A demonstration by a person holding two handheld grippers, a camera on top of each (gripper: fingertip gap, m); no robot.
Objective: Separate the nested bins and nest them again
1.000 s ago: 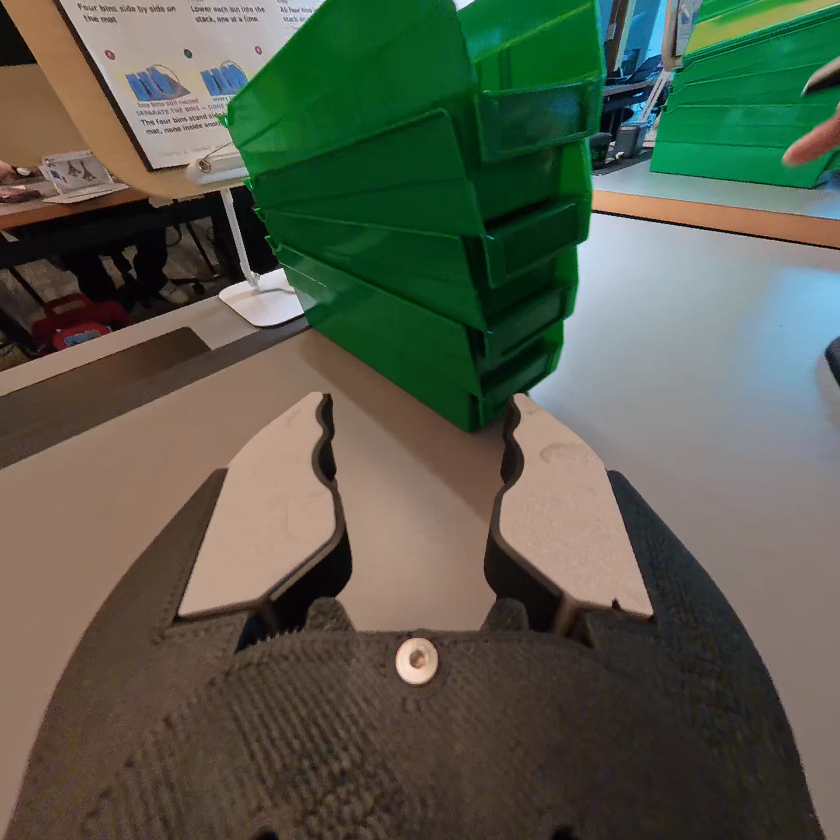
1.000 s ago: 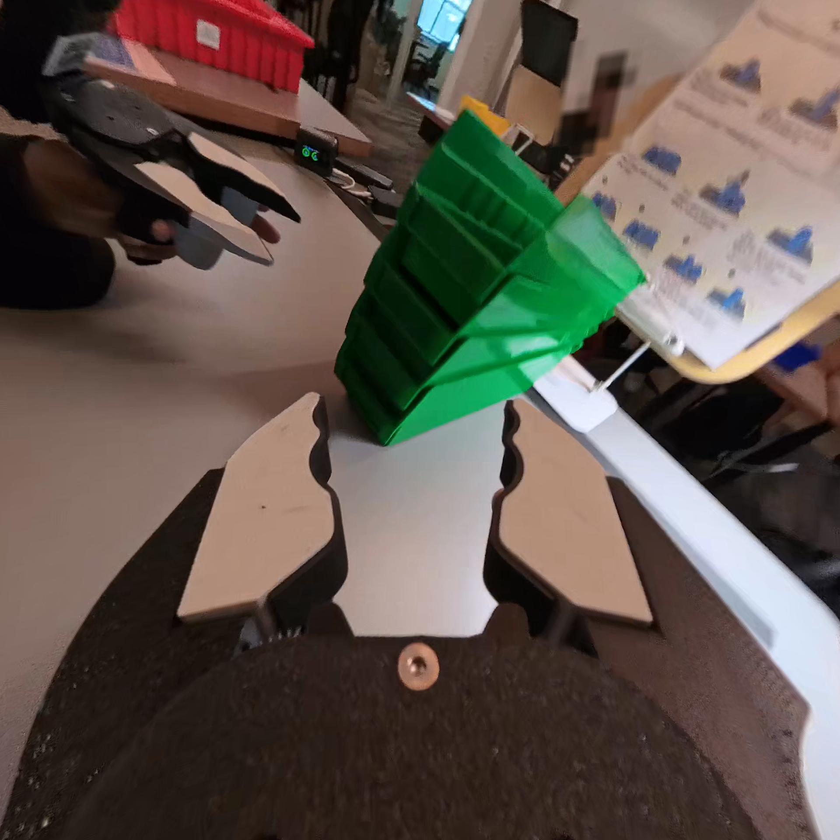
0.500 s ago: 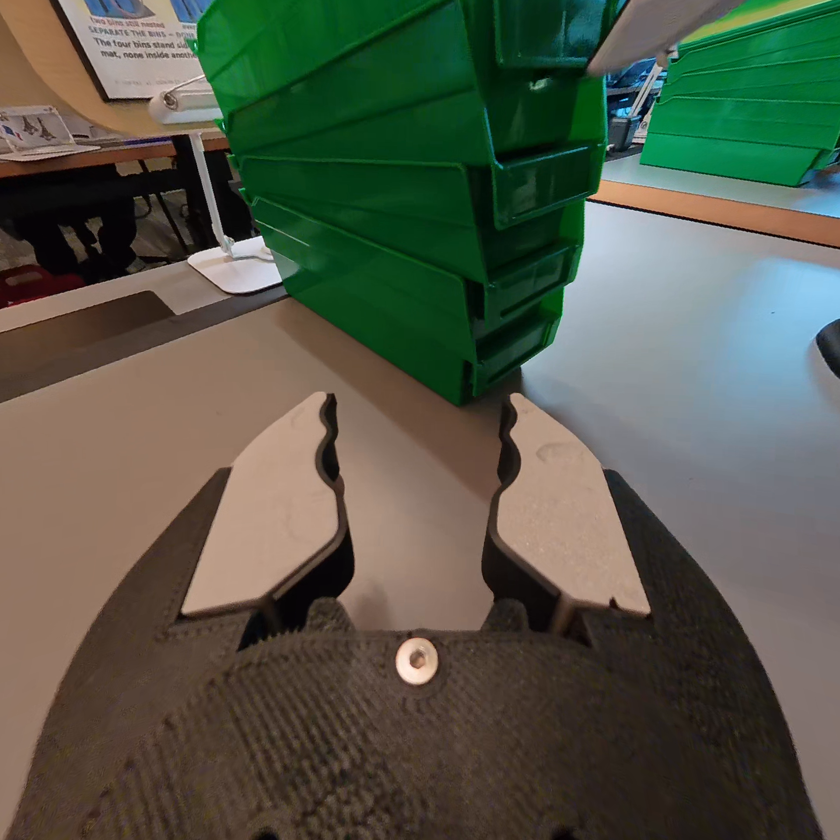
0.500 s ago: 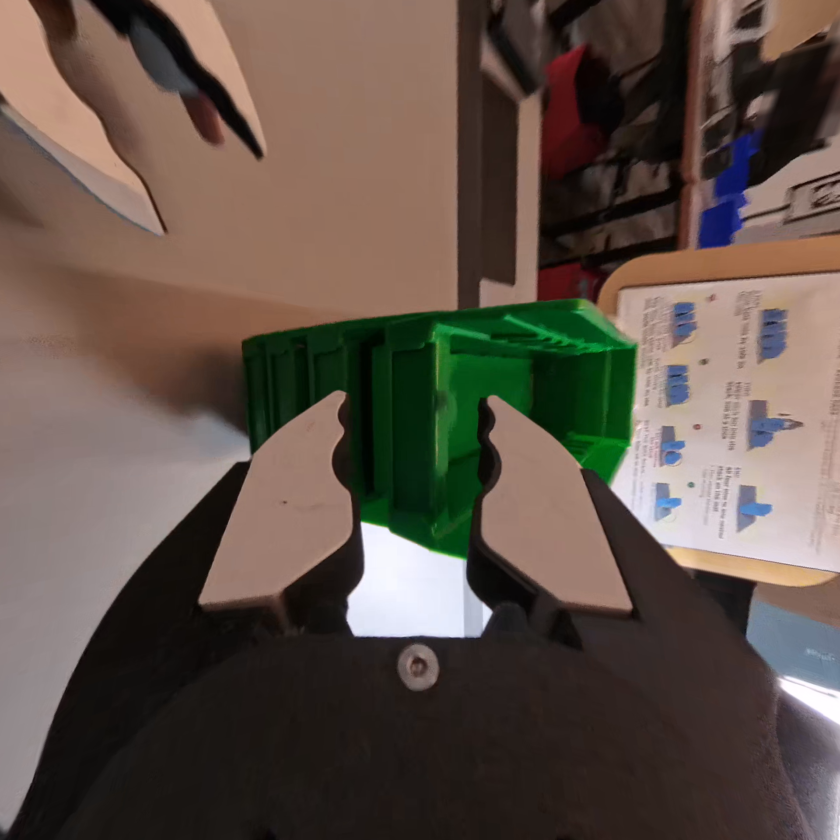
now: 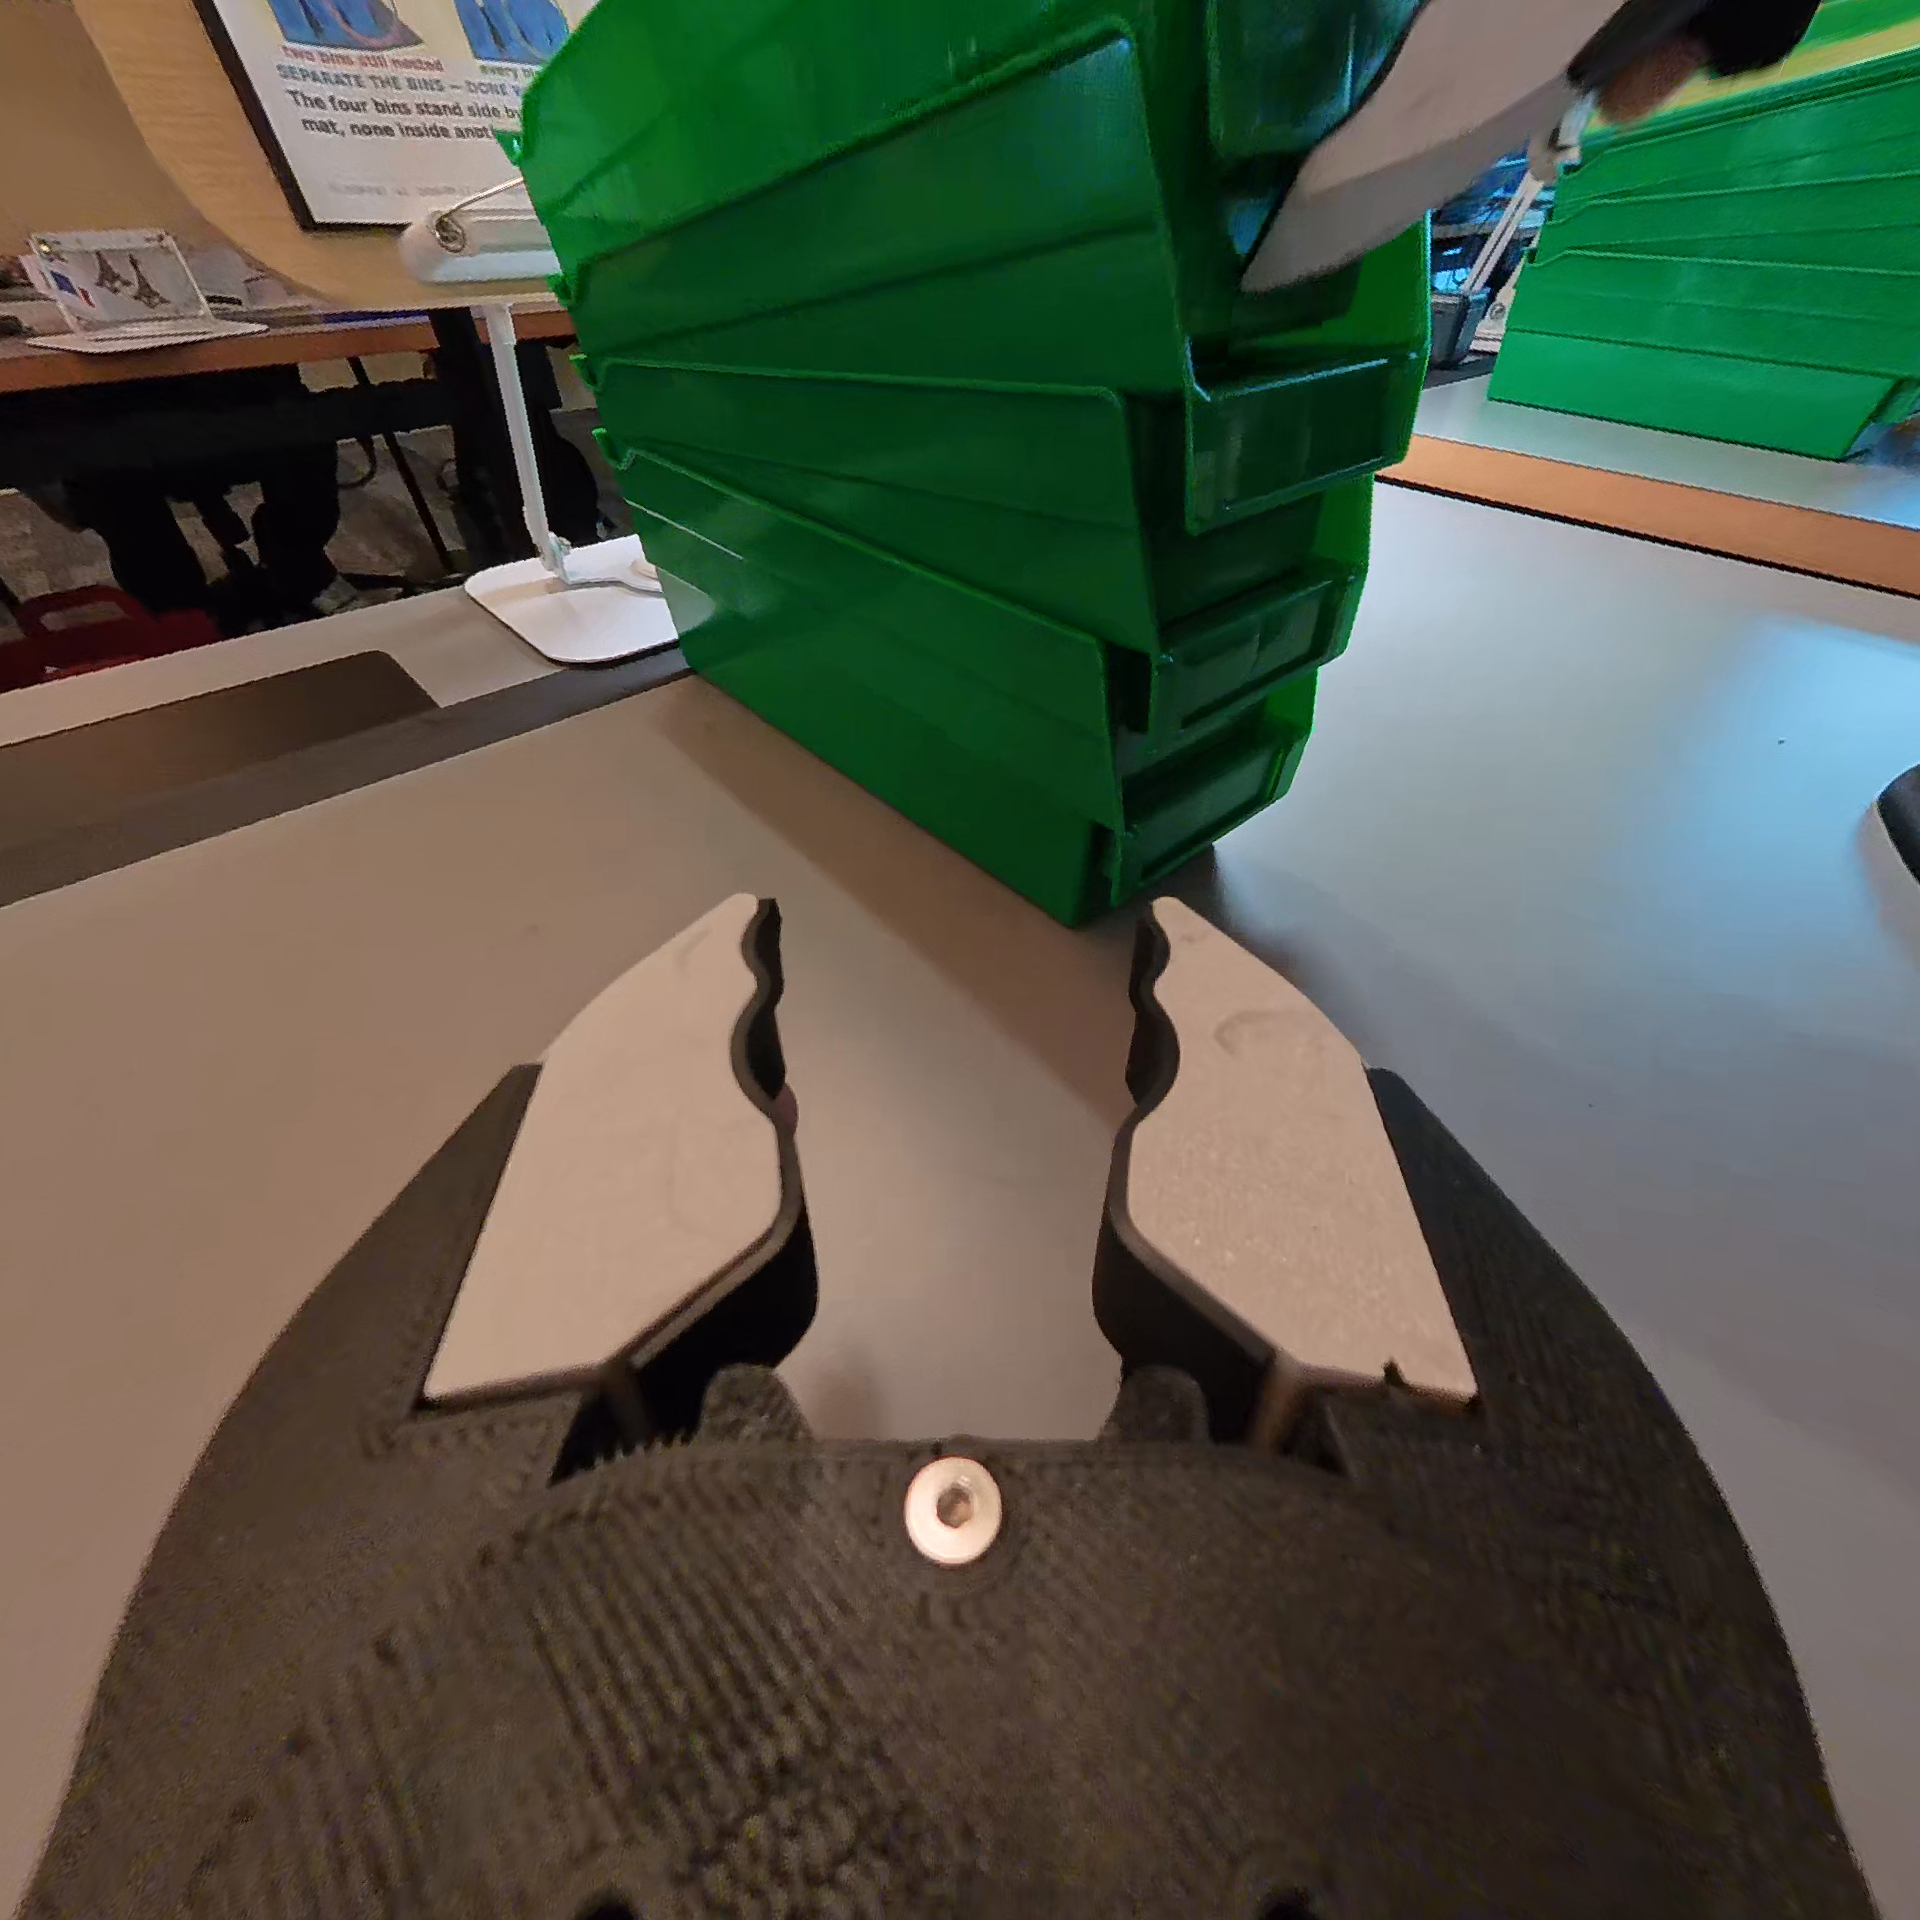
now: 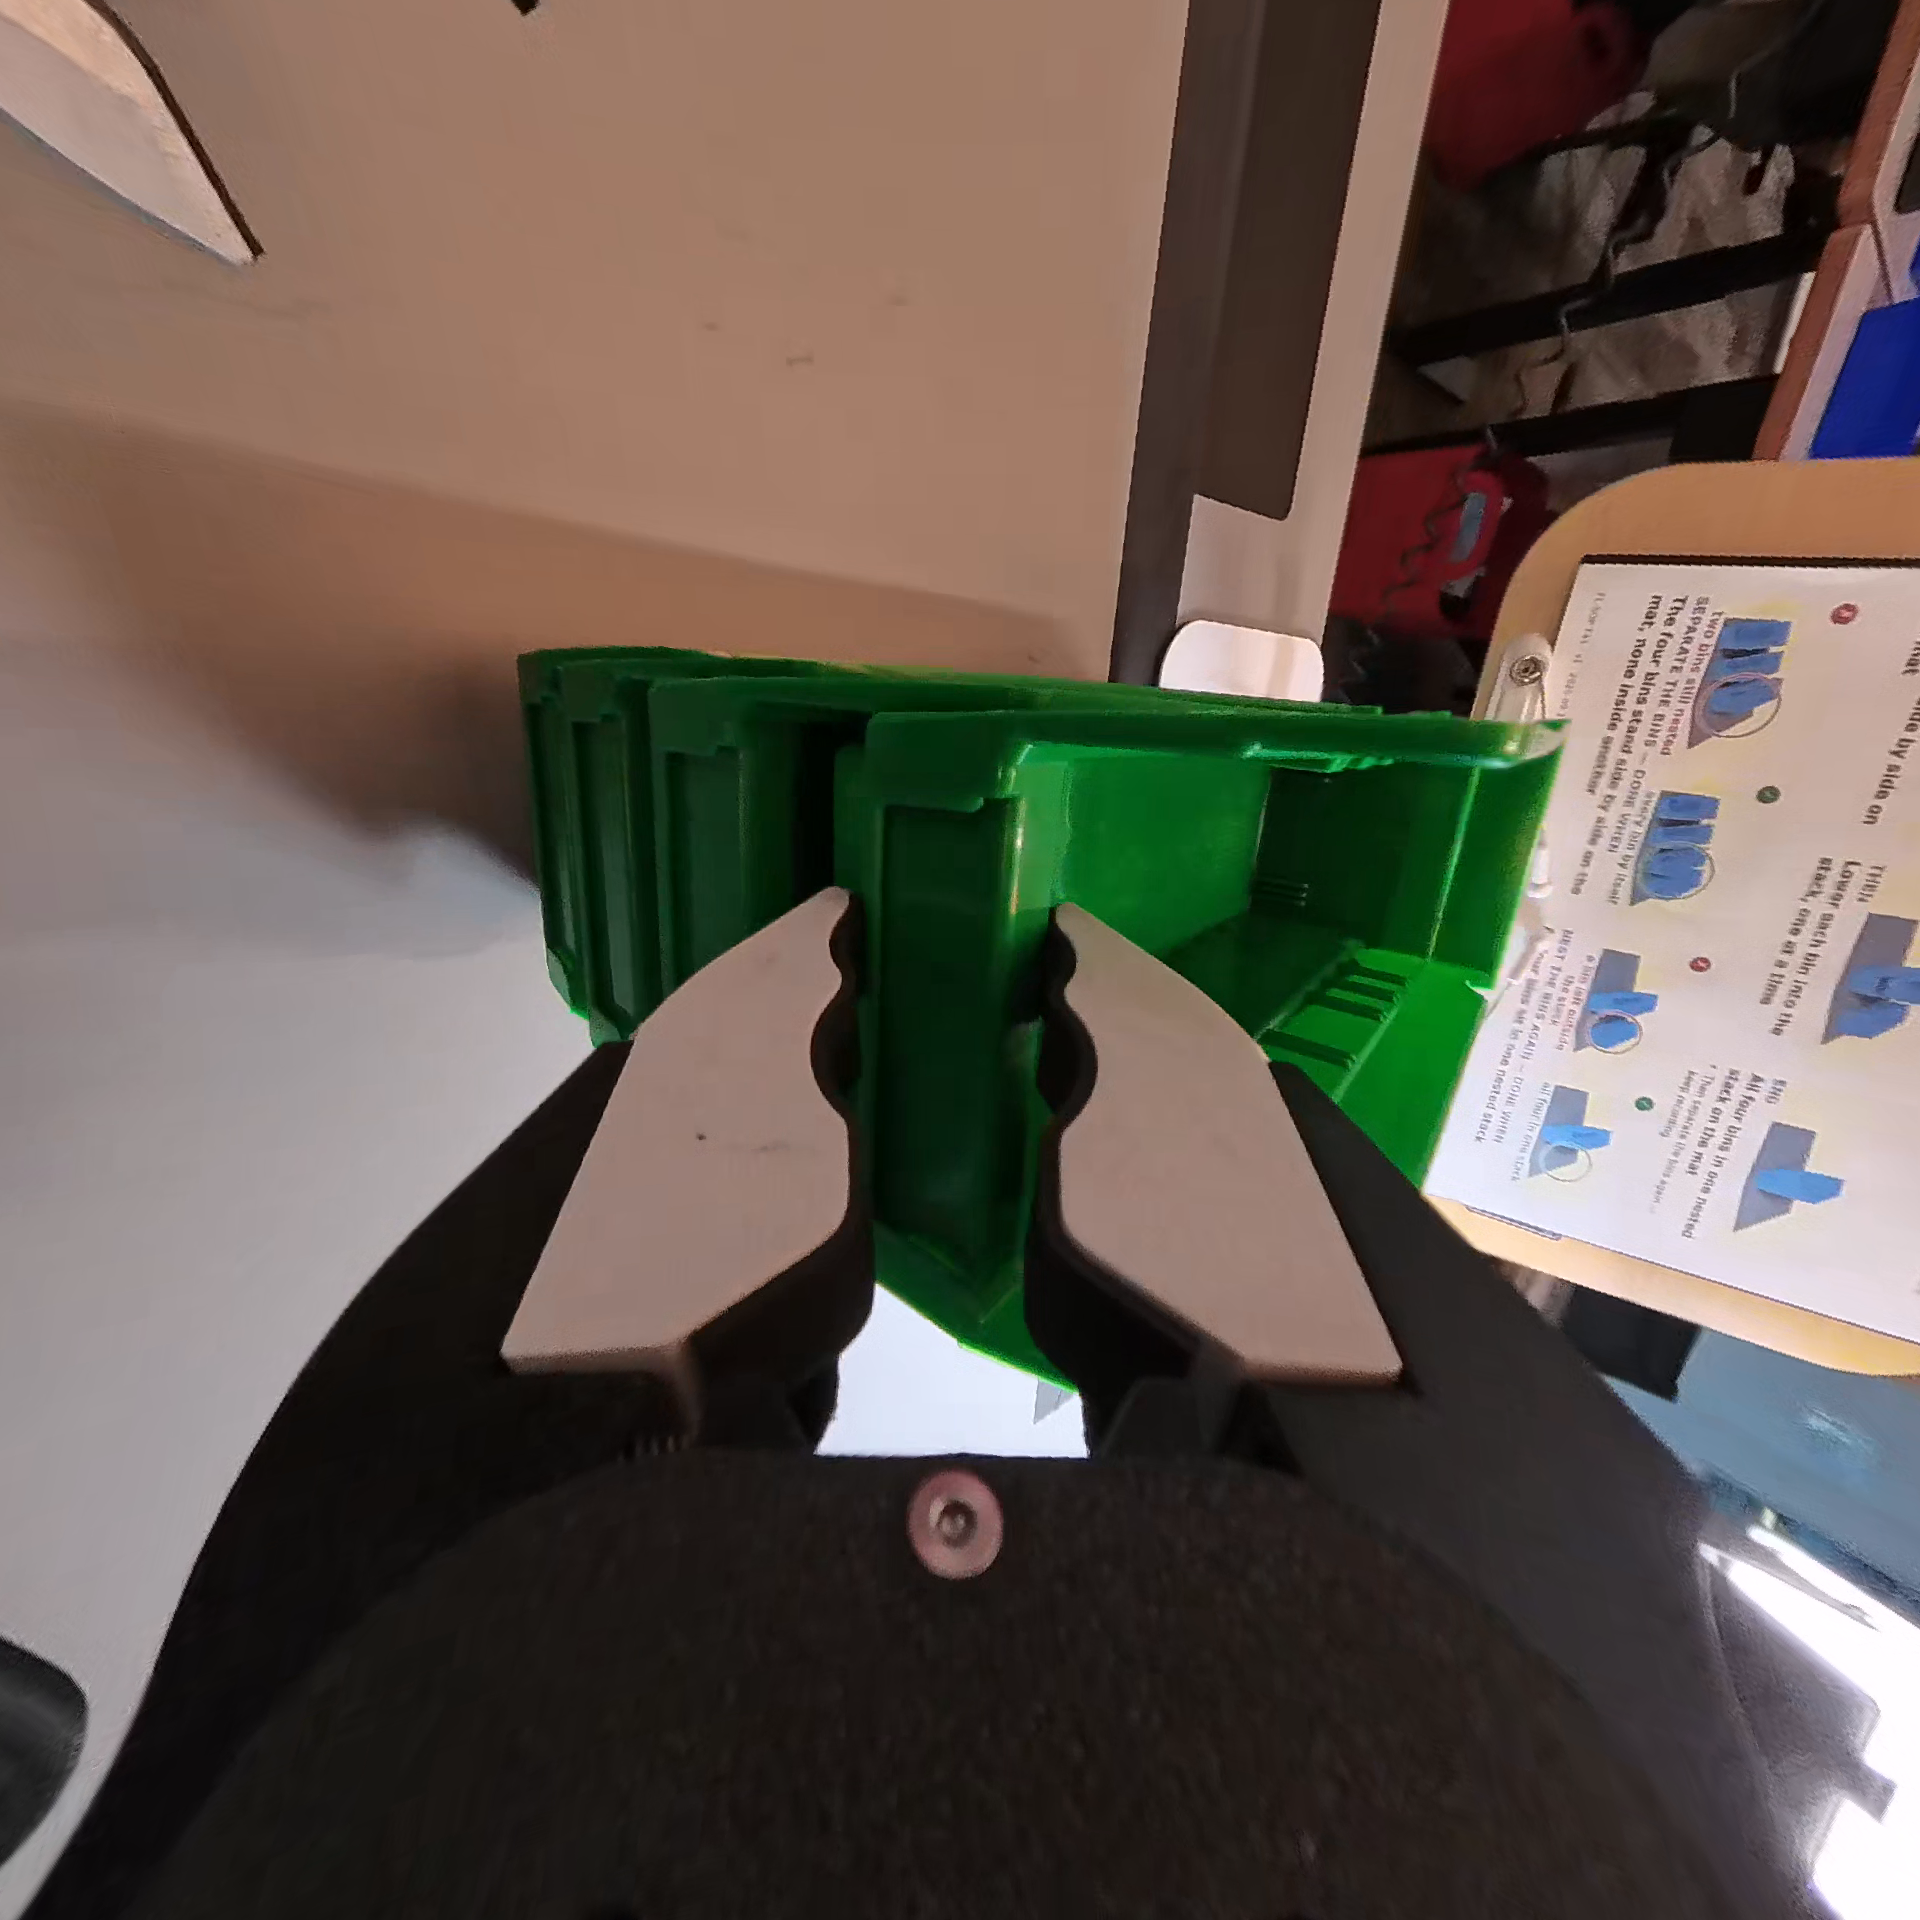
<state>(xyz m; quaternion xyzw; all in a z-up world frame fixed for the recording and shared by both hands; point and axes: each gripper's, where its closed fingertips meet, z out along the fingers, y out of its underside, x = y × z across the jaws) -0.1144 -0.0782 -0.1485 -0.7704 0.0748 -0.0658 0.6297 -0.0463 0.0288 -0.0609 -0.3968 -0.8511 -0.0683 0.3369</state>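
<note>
A stack of several nested green bins [image 5: 935, 468] stands on the grey table [image 5: 364, 1039], fronts turned to the right. My left gripper [image 5: 958, 925] is open and empty, low over the table just before the stack's bottom corner. My right gripper [image 6: 951, 914] comes down from above and is shut on the front wall of the top bin [image 6: 1195, 883], one finger outside and one inside. In the left wrist view its pale finger [image 5: 1382, 156] shows at the top bin's front. The top bin's inside looks empty.
An instruction board [image 6: 1714, 935] on a white stand [image 5: 582, 613] stands just behind the stack. Another pile of green bins [image 5: 1714, 312] sits on a further surface at the right. A dark object [image 5: 1901, 831] lies at the table's right edge. Left tips to right tips: about 15 cm.
My right gripper has swung from the side to above the stack and closed on the top bin's front wall. My left gripper has moved closer to the stack's base and stays open.
</note>
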